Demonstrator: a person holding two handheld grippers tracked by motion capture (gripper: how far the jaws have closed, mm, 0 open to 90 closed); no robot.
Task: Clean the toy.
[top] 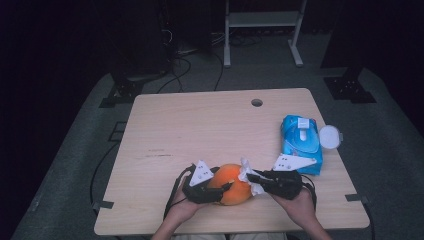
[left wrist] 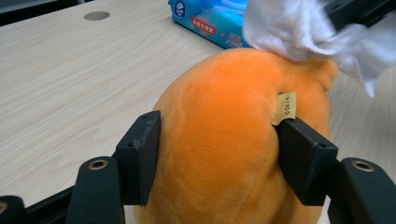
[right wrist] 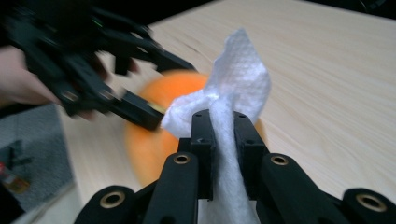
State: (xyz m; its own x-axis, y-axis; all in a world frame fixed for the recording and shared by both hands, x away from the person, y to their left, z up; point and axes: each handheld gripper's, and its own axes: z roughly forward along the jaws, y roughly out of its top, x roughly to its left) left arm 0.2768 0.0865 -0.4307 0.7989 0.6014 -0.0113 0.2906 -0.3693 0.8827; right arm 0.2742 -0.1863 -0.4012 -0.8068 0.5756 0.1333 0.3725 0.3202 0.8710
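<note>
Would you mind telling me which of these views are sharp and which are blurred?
Left gripper view: sharp on the orange plush toy. Right gripper view: white wipe fairly sharp, left gripper and toy motion-blurred. High view: dim, dark surroundings, soft detail.

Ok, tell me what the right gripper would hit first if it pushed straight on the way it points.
The right gripper, shut on a white wipe, points at the orange plush toy held by the left gripper. The wipe would press into the toy first; it looks nearly touching already, though depth is unclear.
</note>
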